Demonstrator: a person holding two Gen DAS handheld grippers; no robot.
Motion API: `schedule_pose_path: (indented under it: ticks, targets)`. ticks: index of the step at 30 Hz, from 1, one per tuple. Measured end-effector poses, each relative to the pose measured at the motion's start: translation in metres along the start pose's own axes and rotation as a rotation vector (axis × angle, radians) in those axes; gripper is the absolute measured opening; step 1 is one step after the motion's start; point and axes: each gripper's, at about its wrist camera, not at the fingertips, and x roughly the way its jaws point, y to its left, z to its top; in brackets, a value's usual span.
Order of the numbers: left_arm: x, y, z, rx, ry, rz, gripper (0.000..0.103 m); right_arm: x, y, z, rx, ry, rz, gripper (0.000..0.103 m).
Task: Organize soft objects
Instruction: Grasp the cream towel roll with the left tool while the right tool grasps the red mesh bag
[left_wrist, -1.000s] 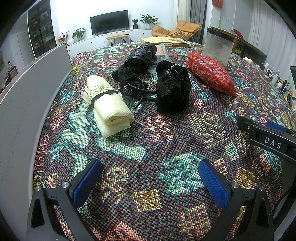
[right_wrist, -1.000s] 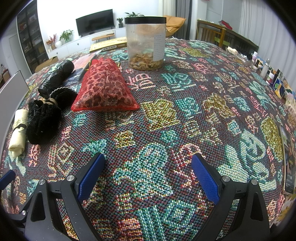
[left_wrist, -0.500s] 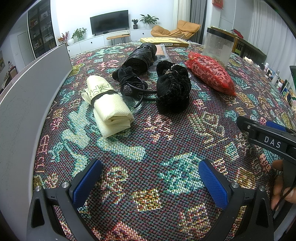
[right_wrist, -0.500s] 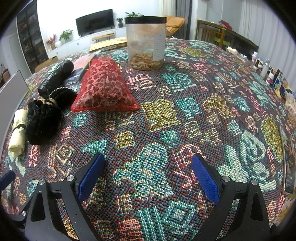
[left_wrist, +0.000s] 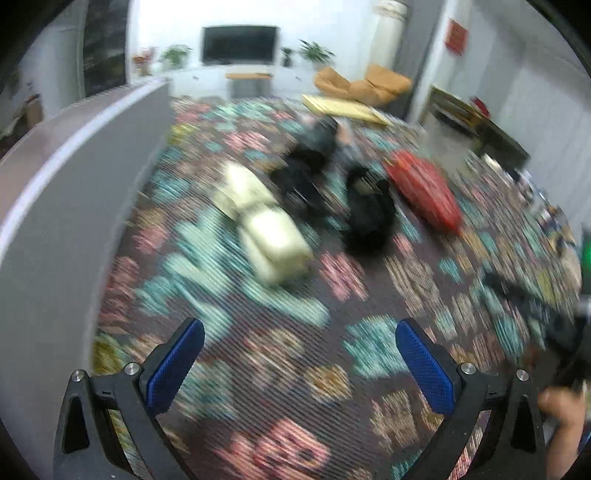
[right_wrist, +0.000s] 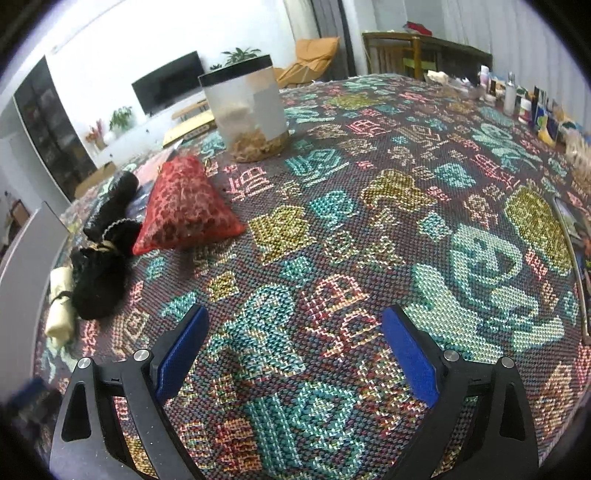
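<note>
Several soft bundles beside jar

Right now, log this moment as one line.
left gripper open, empty | right gripper open, empty | red pouch, black pouch, cream roll untouched

Clear lidded jar on the patterned tablecloth

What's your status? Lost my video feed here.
Left claw open, right claw open, both empty. Cream roll, black pouch, red mesh bag untouched on the patterned cloth. Nothing in the way.
</note>
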Motion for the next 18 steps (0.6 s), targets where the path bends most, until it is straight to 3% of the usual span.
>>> schedule_pose_path:
  ticks: [2,5,11,12,13,14,18]
  targets:
    - [0.003,0.009,0.015,-0.042,0.002,0.036,0.088,0.000,0.000,0.000,0.001,0.000,0.002,0.096]
    - [0.031,0.018,0.041,-0.091,0.079,0.068,0.072,0.000,0.001,0.000,-0.009,0.004,-0.011,0.096]
    - [0.072,0.009,0.063,-0.058,0.138,0.100,0.070,0.000,0.005,0.000,-0.014,0.006,-0.016,0.096]
    - [0.074,0.011,0.062,-0.061,0.142,0.091,0.064,0.000,0.004,-0.001,-0.014,0.006,-0.016,0.096]
    - [0.072,0.012,0.061,-0.061,0.136,0.089,0.054,0.000,0.004,-0.001,-0.014,0.006,-0.015,0.096]
    - [0.068,0.015,0.059,-0.057,0.140,0.092,0.052,-0.001,0.003,-0.001,-0.013,0.006,-0.015,0.096]
    - [0.052,0.028,0.050,-0.091,0.149,0.119,0.055,0.004,0.007,0.001,-0.025,0.012,-0.028,0.096]
